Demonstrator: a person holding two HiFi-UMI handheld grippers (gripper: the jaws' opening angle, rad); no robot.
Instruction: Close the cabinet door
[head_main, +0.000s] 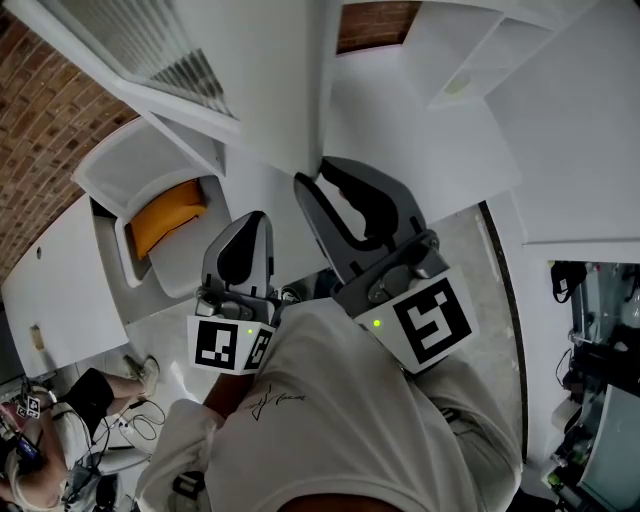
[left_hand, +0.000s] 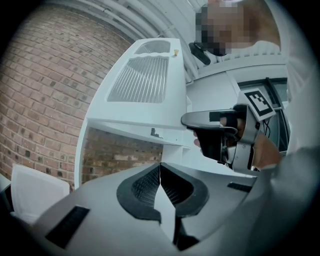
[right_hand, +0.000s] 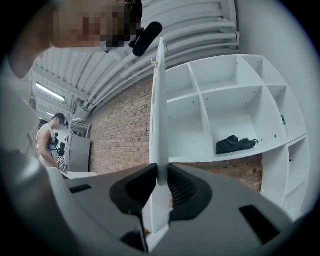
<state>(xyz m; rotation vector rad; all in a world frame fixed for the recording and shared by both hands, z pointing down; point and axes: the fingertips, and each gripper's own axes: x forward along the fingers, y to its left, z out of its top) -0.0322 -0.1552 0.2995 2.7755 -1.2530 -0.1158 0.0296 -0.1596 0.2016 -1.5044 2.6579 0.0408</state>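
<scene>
The edge of the white cabinet door is clamped between the fingers of the right gripper. The door is seen edge-on, swung out beside the open shelves. The fingers of the left gripper are pressed together on nothing.

White cabinet door, white shelves, black bundle, red-brown brick wall with pale mortar lines.
</scene>
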